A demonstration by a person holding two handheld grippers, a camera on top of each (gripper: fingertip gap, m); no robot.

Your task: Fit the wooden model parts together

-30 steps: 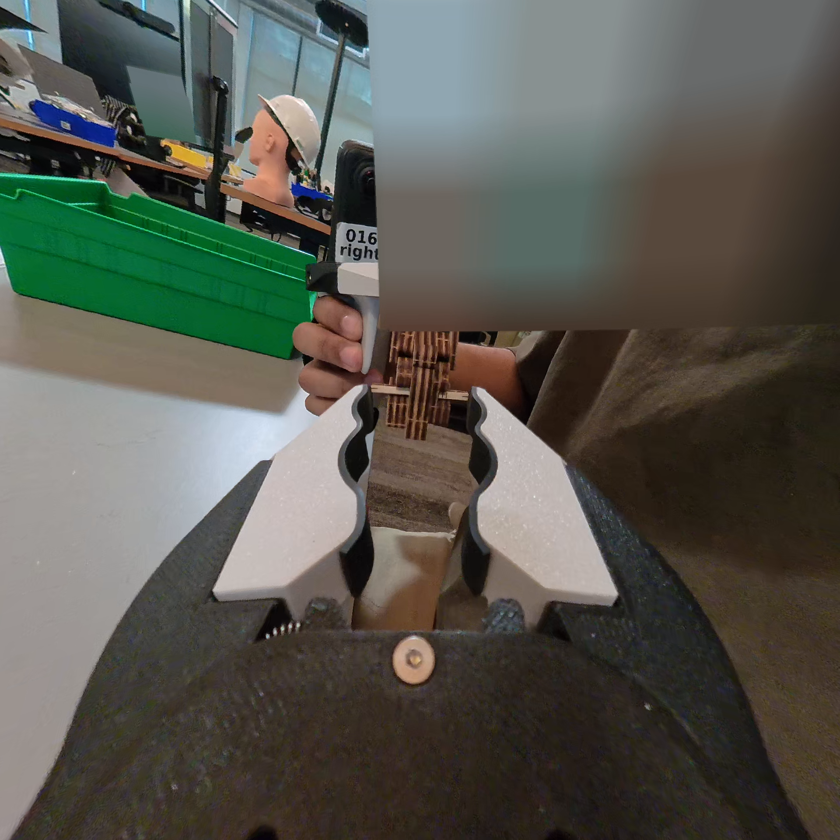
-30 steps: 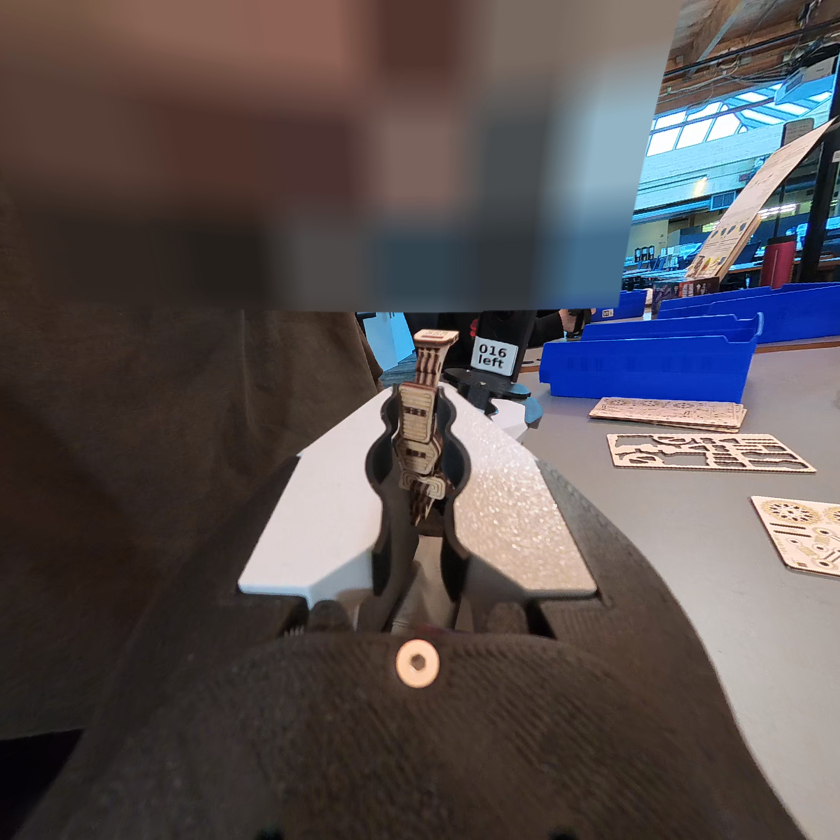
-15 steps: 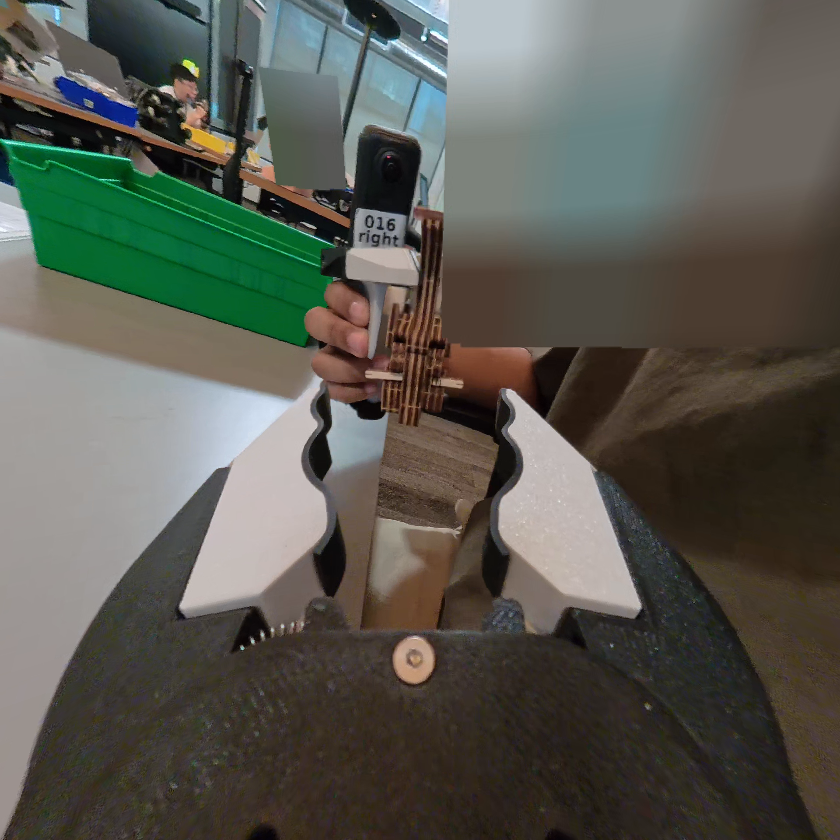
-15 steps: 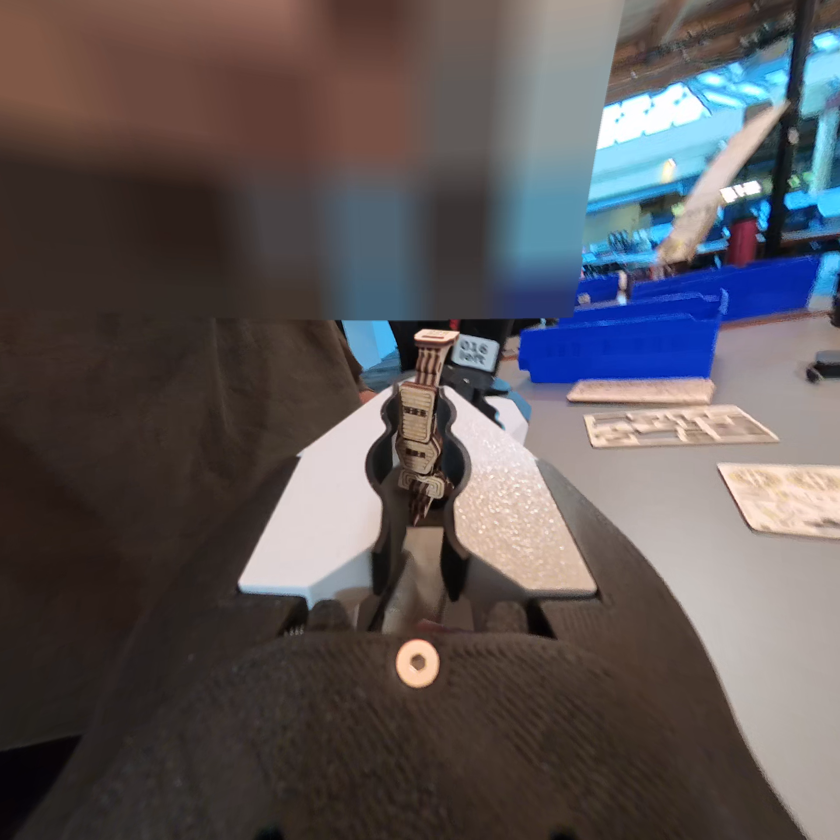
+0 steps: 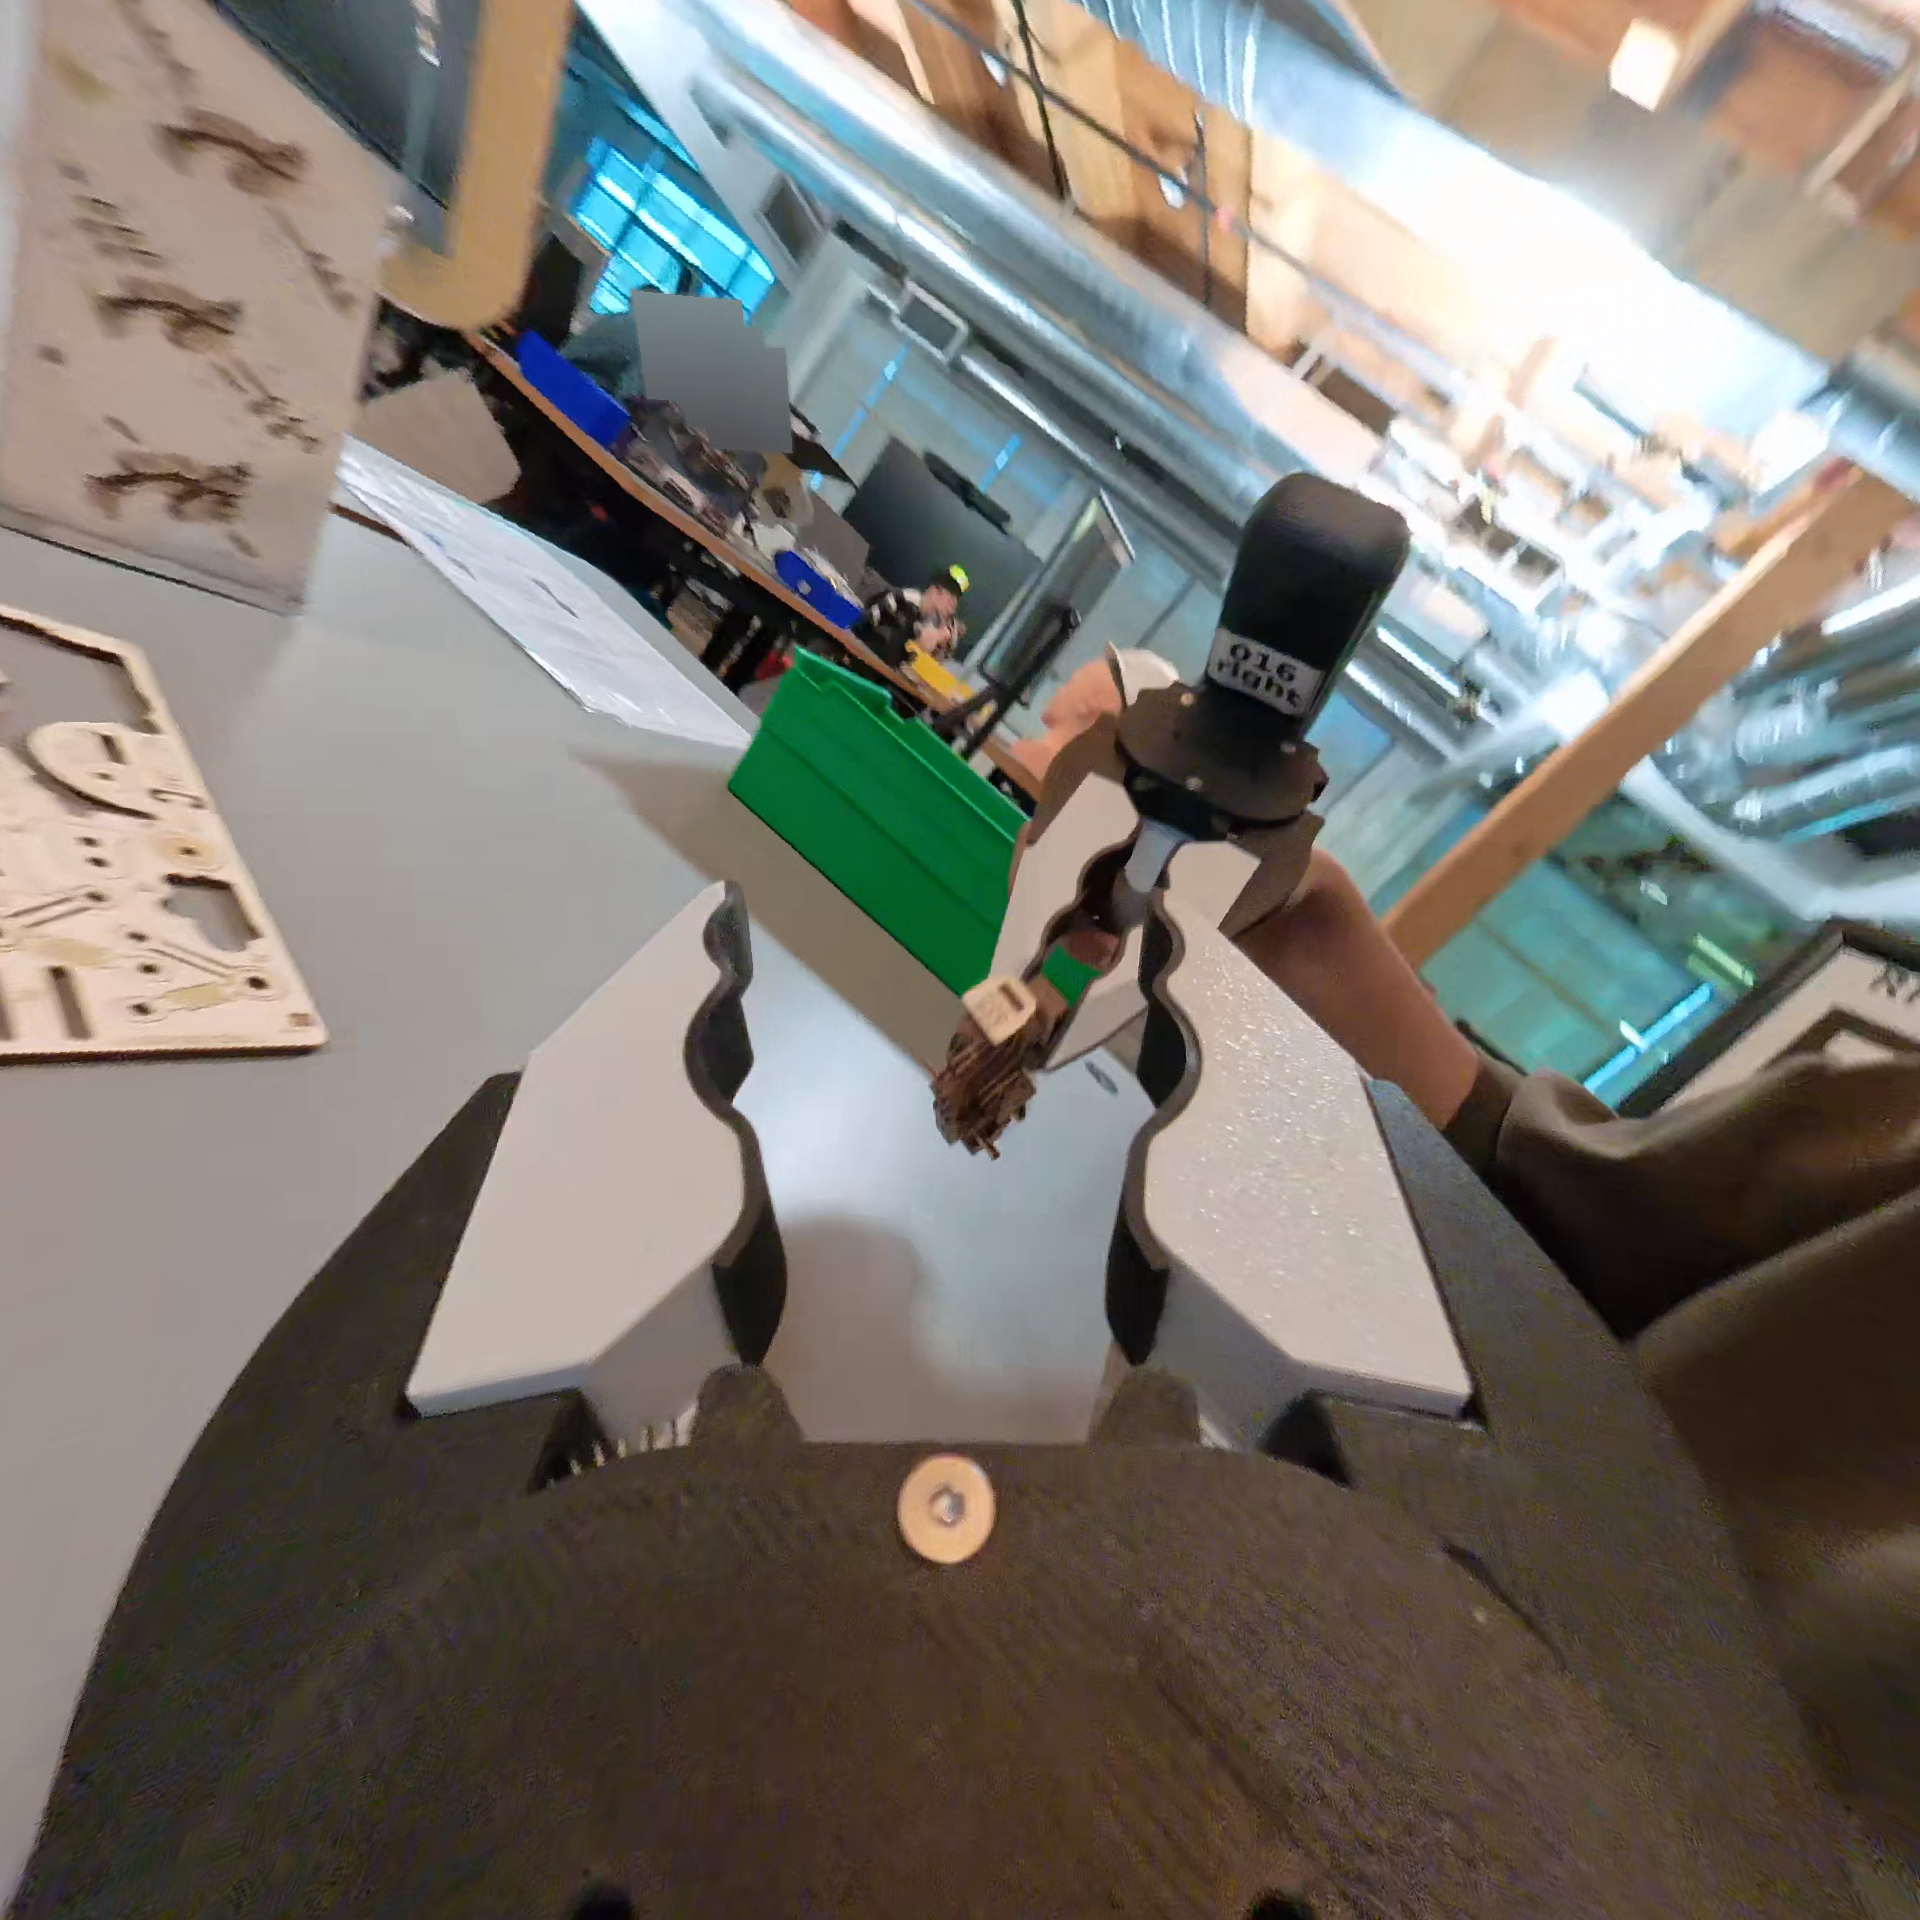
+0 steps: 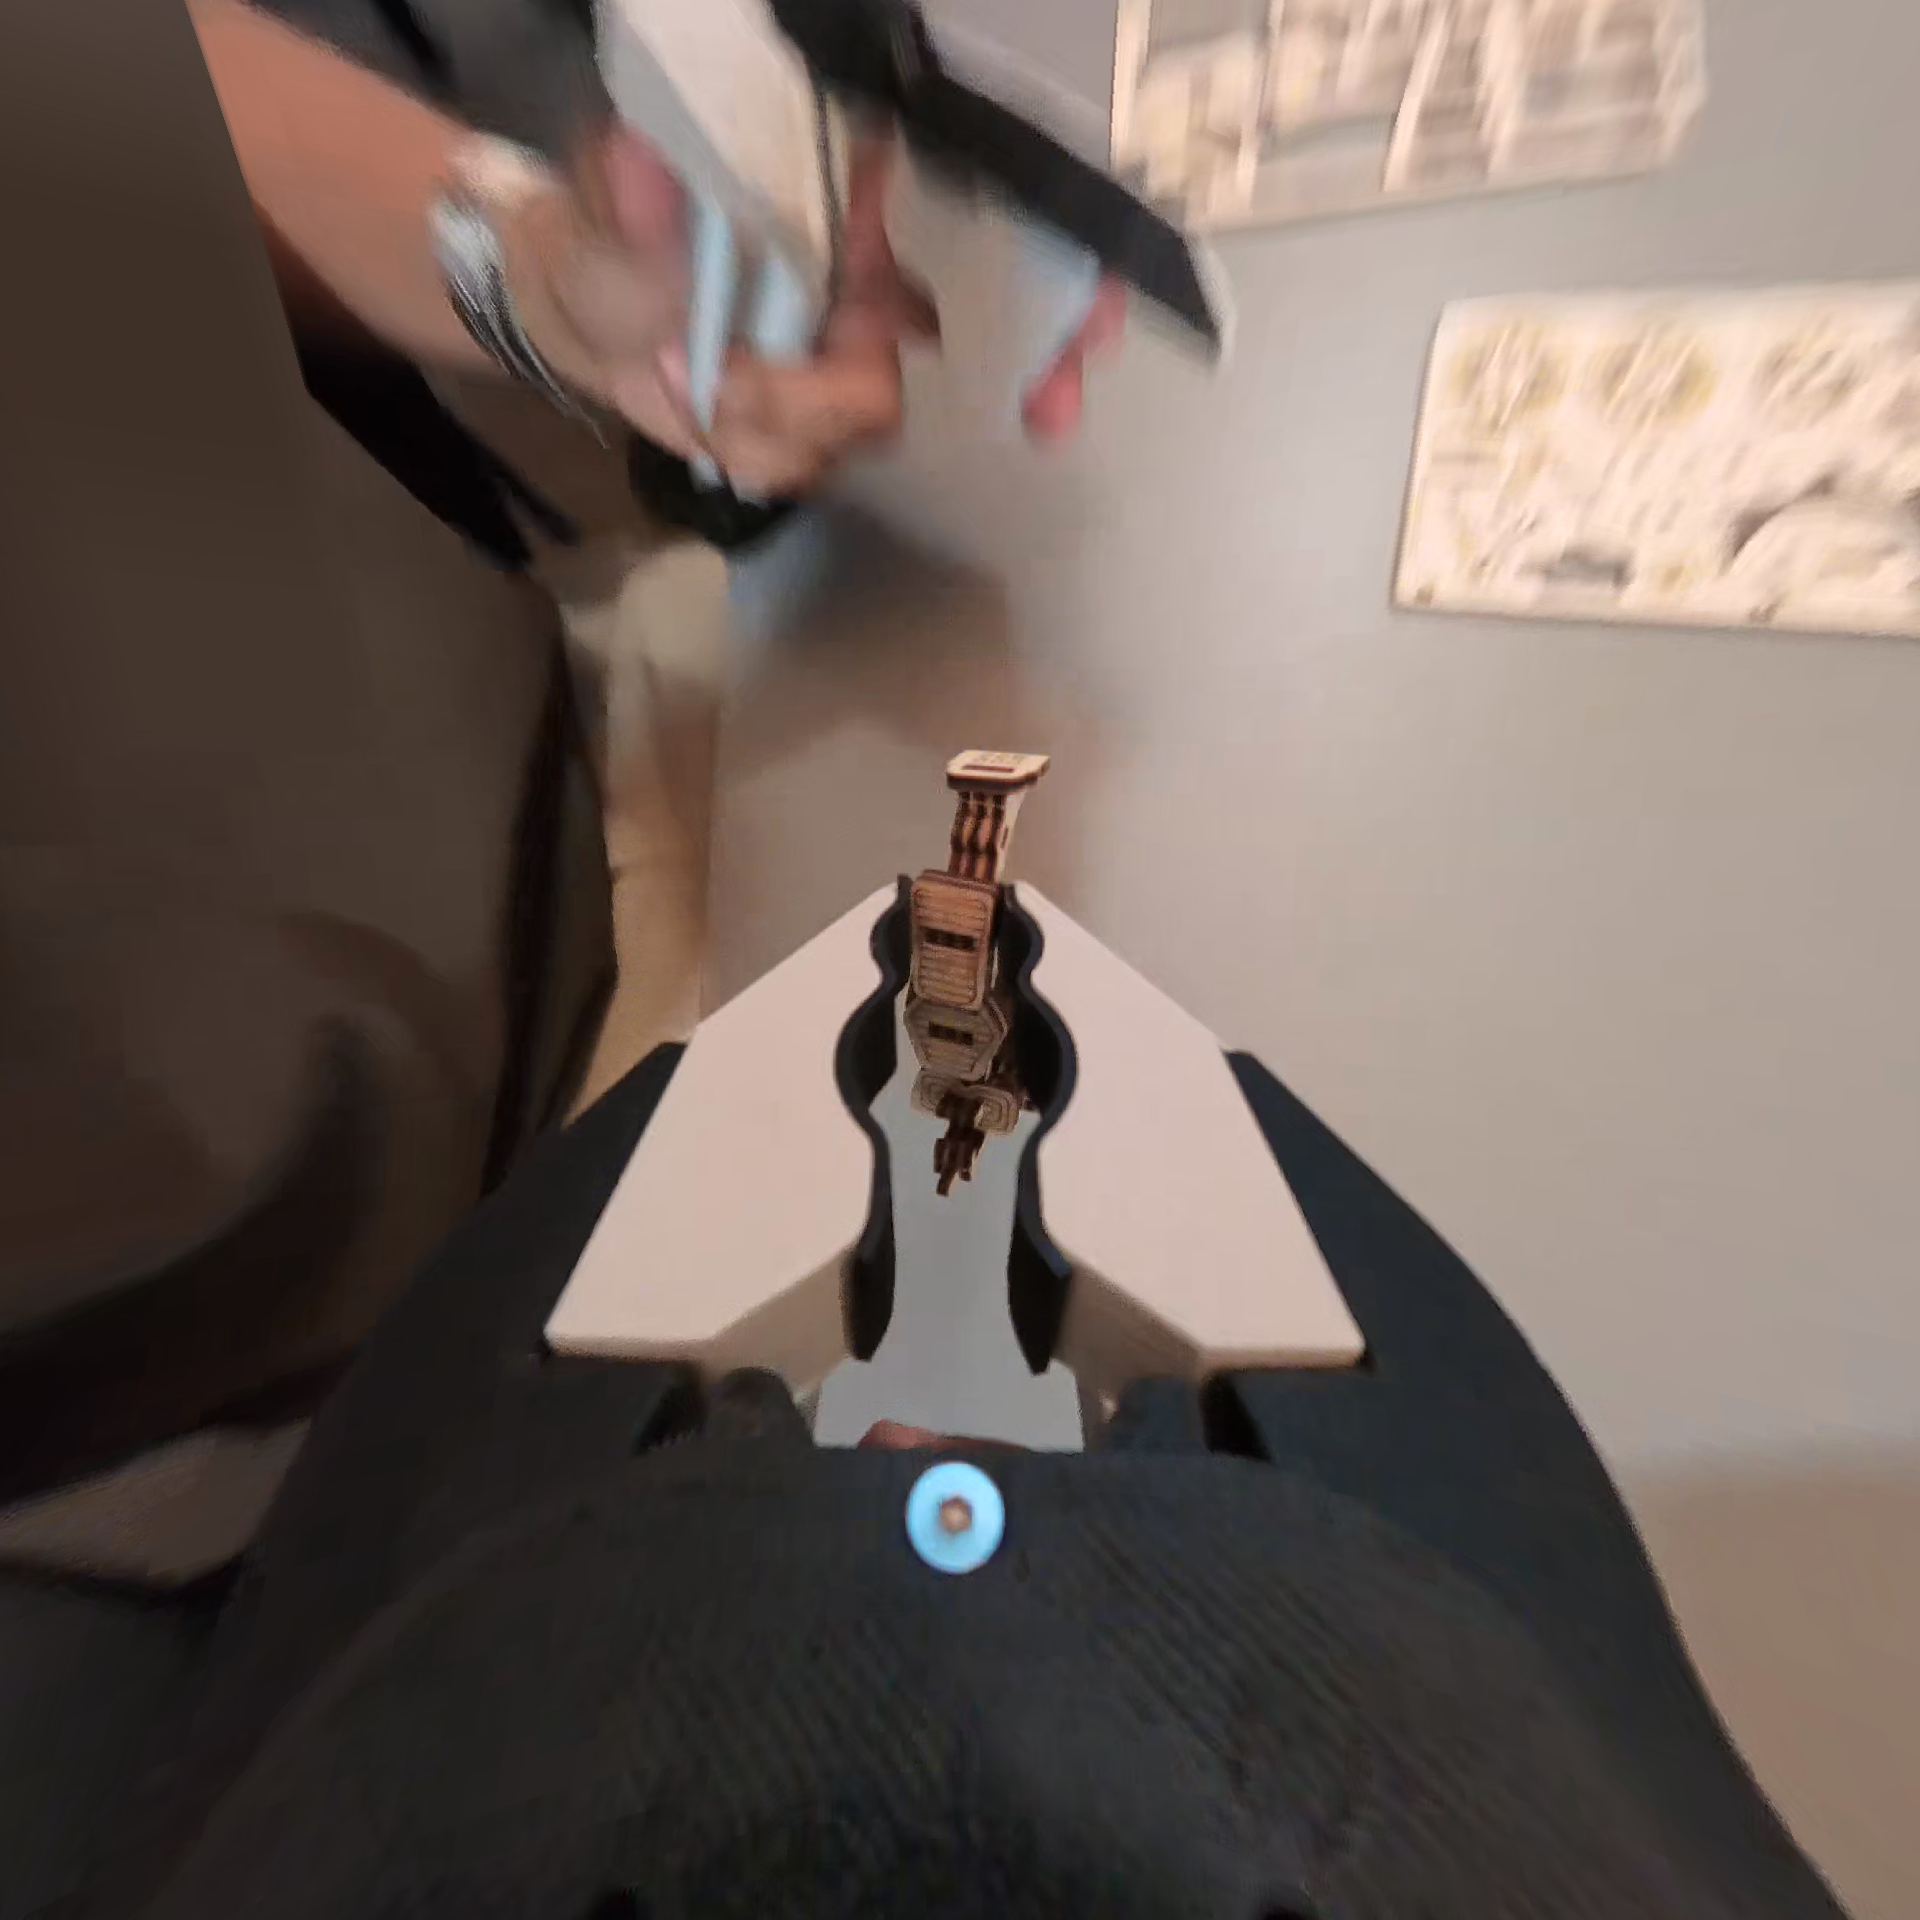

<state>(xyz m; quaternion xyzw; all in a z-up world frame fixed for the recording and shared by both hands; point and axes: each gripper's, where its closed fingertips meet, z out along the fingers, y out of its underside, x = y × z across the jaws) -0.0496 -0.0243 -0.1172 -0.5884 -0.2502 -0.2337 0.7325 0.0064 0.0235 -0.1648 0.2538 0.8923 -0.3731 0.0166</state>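
My right gripper (image 6: pixel 956 914) is shut on a small wooden model assembly (image 6: pixel 961 966), made of layered brown plywood pieces with a pale cap at its far end. In the left wrist view the right gripper (image 5: pixel 1117 935) points down toward the grey table, and the assembly (image 5: pixel 987 1070) sticks out below its fingers. My left gripper (image 5: pixel 940 997) is open and empty, its jaws wide apart, and it faces the assembly from close by. The left gripper shows blurred in the right wrist view (image 6: pixel 935 208), held in a hand.
A laser-cut plywood parts sheet (image 5: pixel 114 883) lies on the table at left. Other parts sheets (image 6: pixel 1662 457) lie beyond the right gripper. A green bin (image 5: pixel 883 821) stands behind. A paper sheet (image 5: pixel 540 613) and a pale upright board (image 5: pixel 177 281) are at far left.
The left gripper has opened wider and swung away over the table. The right gripper has tipped downward with the assembly still in it. Both views have turned sharply.
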